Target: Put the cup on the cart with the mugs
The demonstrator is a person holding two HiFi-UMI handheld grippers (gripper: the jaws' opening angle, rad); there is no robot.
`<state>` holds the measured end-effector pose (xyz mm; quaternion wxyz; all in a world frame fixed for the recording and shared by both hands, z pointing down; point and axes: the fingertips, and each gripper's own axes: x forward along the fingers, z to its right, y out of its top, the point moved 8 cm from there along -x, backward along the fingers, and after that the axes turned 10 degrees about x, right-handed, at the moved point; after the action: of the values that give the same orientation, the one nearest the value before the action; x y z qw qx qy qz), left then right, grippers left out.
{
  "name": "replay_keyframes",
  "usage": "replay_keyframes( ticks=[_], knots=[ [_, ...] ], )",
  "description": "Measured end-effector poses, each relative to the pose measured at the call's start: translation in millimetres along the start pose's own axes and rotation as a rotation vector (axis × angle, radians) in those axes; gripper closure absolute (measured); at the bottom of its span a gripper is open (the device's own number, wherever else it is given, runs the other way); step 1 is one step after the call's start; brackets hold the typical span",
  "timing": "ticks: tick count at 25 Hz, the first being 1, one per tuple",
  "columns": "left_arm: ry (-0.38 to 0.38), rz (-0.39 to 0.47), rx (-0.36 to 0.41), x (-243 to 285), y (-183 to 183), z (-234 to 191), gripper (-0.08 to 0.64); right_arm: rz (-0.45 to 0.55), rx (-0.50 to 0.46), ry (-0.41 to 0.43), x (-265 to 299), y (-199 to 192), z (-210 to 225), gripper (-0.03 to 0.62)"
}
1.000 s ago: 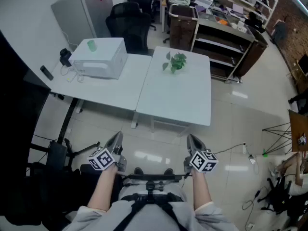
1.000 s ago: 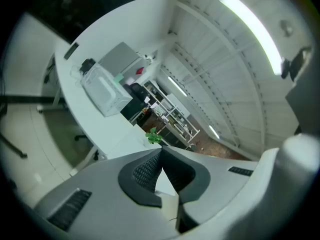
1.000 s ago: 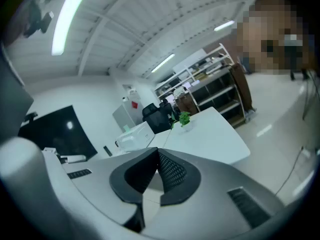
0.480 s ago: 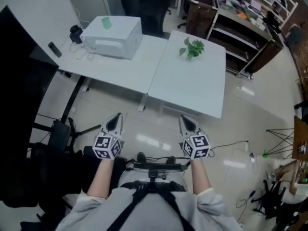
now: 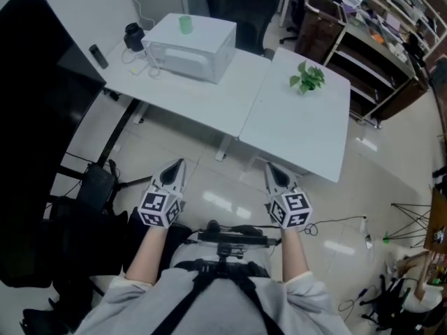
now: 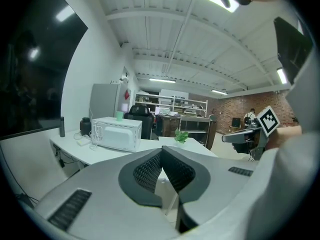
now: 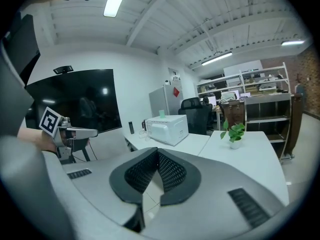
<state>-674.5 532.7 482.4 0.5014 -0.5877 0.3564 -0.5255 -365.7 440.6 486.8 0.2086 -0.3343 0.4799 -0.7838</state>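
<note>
A small green cup (image 5: 185, 24) stands on top of a white microwave (image 5: 190, 45) at the far left of the white tables (image 5: 293, 128). In the gripper views the cup (image 6: 119, 115) (image 7: 161, 113) shows far ahead. My left gripper (image 5: 174, 170) and right gripper (image 5: 273, 174) hover side by side over the floor, short of the tables' near edge. Both are shut, with nothing between the jaws. No mugs can be made out in any view.
A potted plant (image 5: 307, 77) sits on the right table. A black kettle (image 5: 133, 36) and a remote (image 5: 98, 56) lie left of the microwave. Office chairs (image 5: 241, 5) and dark shelving (image 5: 363, 44) stand behind the tables. A dark screen (image 5: 35, 117) fills the left side.
The tables, microwave and plant have shifted rightward in the head view, and more of the dark screen shows at left. Both grippers stay shut and level.
</note>
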Motion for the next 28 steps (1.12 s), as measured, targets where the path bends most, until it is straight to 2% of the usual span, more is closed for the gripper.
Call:
replay_keyframes(
  ticks=[4,8,15,21,24,28],
  knots=[
    [0.004,0.002,0.001,2,7,-28,0.555,-0.001,0.051,0.037,27,10,-14,0.589],
    [0.012,-0.001,-0.02,16,3,-50,0.555,-0.033,0.029,0.059,57,18,-18,0.591],
    [0.073,-0.018,-0.046,76,6,-81,0.555,-0.082,0.032,0.129,134,39,12,0.591],
    [0.139,-0.012,-0.094,128,28,-113,0.555,-0.074,0.015,0.217,203,80,37,0.589],
    [0.161,-0.01,-0.088,150,42,-121,0.555,-0.086,-0.009,0.27,227,100,40,0.589],
    [0.171,0.0,-0.077,180,59,-137,0.555,-0.091,-0.048,0.297,262,127,43,0.589]
  ],
)
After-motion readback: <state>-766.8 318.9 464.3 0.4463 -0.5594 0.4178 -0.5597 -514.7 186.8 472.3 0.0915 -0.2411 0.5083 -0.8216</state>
